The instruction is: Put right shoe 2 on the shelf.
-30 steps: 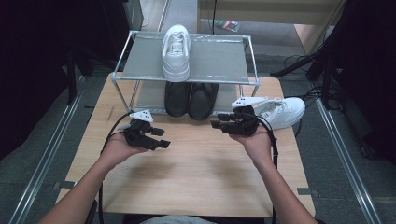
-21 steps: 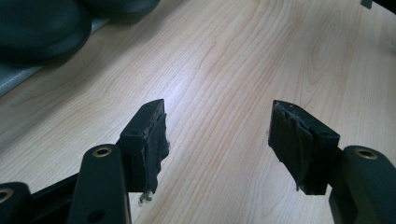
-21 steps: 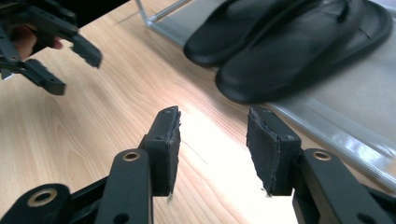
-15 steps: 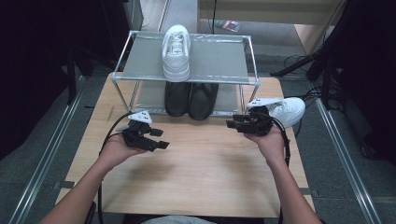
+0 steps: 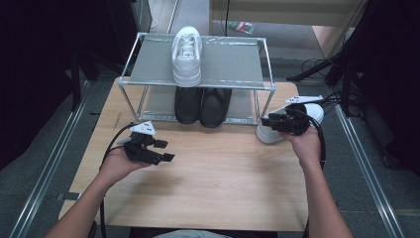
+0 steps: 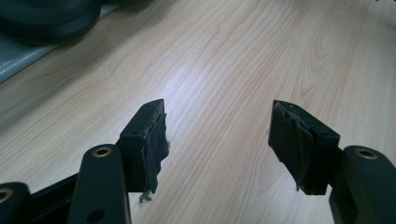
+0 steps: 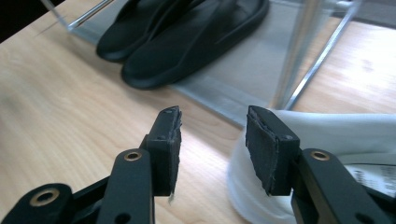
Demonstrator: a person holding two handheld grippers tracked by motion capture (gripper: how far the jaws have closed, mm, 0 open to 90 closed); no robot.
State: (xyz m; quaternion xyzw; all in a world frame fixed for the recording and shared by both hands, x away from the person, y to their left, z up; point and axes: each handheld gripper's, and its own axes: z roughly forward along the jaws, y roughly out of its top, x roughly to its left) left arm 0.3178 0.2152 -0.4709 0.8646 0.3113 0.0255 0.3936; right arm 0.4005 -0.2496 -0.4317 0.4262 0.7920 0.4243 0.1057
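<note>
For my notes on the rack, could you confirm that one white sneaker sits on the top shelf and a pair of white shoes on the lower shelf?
Not quite: in the high view the pair on the lower shelf is black. One white sneaker does sit on the top shelf.

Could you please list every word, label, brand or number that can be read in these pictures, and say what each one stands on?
No text can be read with certainty.
The insole label inside the white sneaker on the table: dark print, too blurred and cut off to read.
The coloured flat packet on the floor behind the metal shoe rack: too small to read.
The white sneaker on the rack's top shelf and the black shoes underneath: no visible marking.
</note>
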